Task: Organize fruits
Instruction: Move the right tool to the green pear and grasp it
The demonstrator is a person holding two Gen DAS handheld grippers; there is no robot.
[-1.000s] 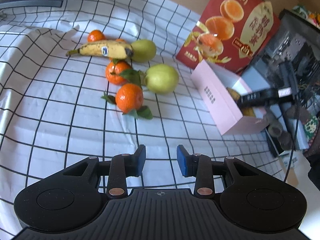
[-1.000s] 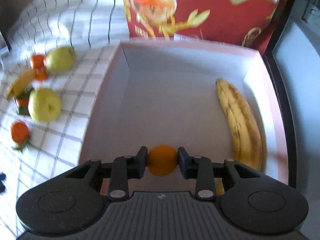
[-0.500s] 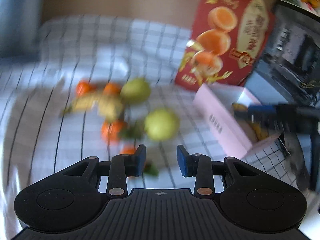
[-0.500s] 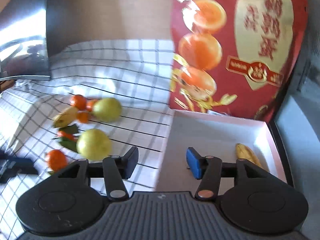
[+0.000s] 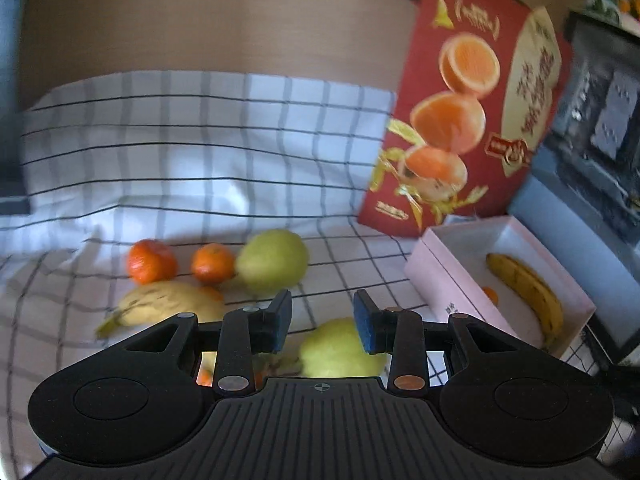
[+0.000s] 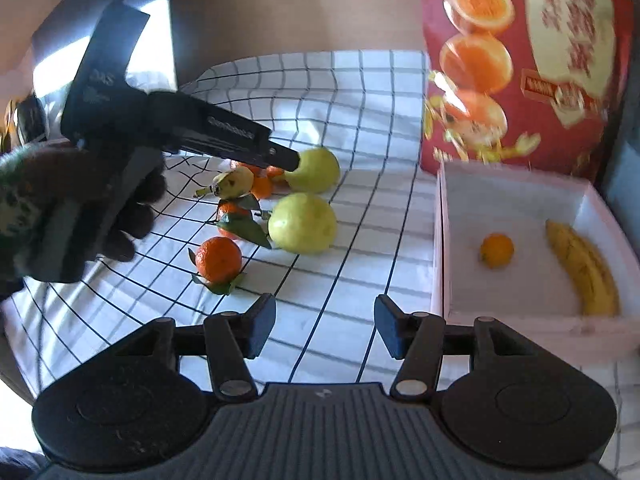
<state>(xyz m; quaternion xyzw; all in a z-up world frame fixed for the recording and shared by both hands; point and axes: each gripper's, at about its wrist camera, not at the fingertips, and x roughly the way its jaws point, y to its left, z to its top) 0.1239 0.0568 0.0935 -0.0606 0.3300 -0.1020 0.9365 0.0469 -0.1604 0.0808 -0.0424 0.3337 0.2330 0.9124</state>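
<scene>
- A white cloth [image 6: 360,216] with a thin black grid covers the table, rumpled toward the back where it meets a plain tan wall; a glossy red carton [image 6: 520,64] printed with halved oranges stands upright at the far right
- The small orange [image 6: 496,250] that sat pinched between the right gripper's pads a second ago now lies loose on the white floor of the pink box [image 6: 520,328], apart from the long speckled banana [image 6: 582,270] that curves along the box's right wall
- The right gripper [image 6: 325,330] has let go and drawn back out of the box: its blue-padded fingers stand wide apart with nothing between them, low over the cloth just left of the box's near corner
- The left gripper [image 5: 322,322], which a second ago looked down on the fruit from farther off, now sits low and close to the pile; its jaws are parted and empty, and a smooth yellow-green pear [image 5: 338,350] shows just behind the gap
- Seen from the right wrist, the left gripper's black body reaches in from the left in a dark-gloved hand [image 6: 80,216], its tip against the far pear [image 6: 316,170]
- Still on the cloth: two round matte pears, a stubby spotted banana [image 6: 234,182], and dimpled mandarins, the nearest mandarin [image 6: 219,260] resting on dark green leaves
- The box is shallow and rectangular, pale pink cardboard outside, white inside
- The left wrist view is motion-blurred, so the fine skin detail of the fruit there cannot be told
</scene>
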